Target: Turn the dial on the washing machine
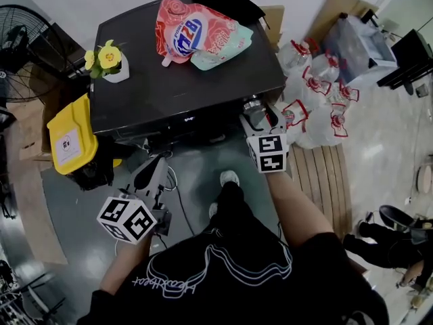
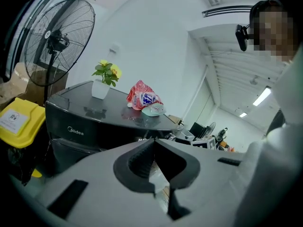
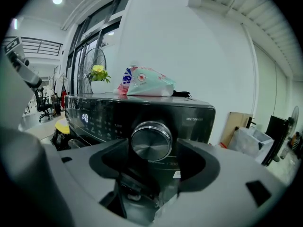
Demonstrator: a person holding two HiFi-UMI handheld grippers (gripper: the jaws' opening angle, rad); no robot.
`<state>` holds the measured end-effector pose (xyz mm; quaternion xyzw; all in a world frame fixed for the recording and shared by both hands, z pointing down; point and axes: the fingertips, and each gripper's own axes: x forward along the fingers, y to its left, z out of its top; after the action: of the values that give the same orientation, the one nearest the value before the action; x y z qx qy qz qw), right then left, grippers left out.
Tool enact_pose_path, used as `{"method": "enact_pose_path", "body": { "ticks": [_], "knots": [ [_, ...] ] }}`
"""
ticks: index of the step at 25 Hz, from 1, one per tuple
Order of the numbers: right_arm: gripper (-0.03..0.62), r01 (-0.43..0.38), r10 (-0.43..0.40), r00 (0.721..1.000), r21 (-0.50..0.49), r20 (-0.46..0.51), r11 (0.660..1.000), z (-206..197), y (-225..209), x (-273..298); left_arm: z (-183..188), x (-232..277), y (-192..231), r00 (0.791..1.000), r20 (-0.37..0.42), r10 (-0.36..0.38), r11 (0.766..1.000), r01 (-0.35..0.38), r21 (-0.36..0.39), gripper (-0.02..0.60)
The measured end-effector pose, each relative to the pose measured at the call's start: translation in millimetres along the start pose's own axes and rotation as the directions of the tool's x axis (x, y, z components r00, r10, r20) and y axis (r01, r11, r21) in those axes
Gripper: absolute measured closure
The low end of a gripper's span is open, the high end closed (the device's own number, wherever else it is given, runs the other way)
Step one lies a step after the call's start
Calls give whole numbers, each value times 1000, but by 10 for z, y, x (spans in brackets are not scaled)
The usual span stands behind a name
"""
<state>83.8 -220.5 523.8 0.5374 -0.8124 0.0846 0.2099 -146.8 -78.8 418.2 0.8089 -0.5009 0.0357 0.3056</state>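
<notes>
The black washing machine (image 1: 183, 93) stands in front of me, and its round silver dial (image 1: 253, 105) is on the front panel at the right end. My right gripper (image 1: 261, 119) is up against that panel. In the right gripper view the dial (image 3: 151, 141) sits between the two jaws of the right gripper (image 3: 152, 151). A thin gap shows on each side, so the jaws stand open around it. My left gripper (image 1: 157, 164) hangs lower, in front of the machine's left half. In its own view the left gripper (image 2: 152, 142) has its tips meeting and nothing held.
On the machine's top lie a pink detergent pouch (image 1: 196, 34) and a small pot of yellow flowers (image 1: 108, 61). A yellow bin (image 1: 67, 139) and a standing fan (image 1: 20, 46) are to the left. Several water jugs (image 1: 318, 100) and a wooden pallet (image 1: 325, 178) are to the right.
</notes>
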Motion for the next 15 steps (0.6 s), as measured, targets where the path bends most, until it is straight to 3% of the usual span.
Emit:
{"method": "enact_pose_path", "body": {
  "ticks": [15],
  "knots": [
    [313,-12,12,1000,18,8,1000,-1,7,28,-7,-35,24,1000,-9,17,1000,-17,9,577]
  ]
}}
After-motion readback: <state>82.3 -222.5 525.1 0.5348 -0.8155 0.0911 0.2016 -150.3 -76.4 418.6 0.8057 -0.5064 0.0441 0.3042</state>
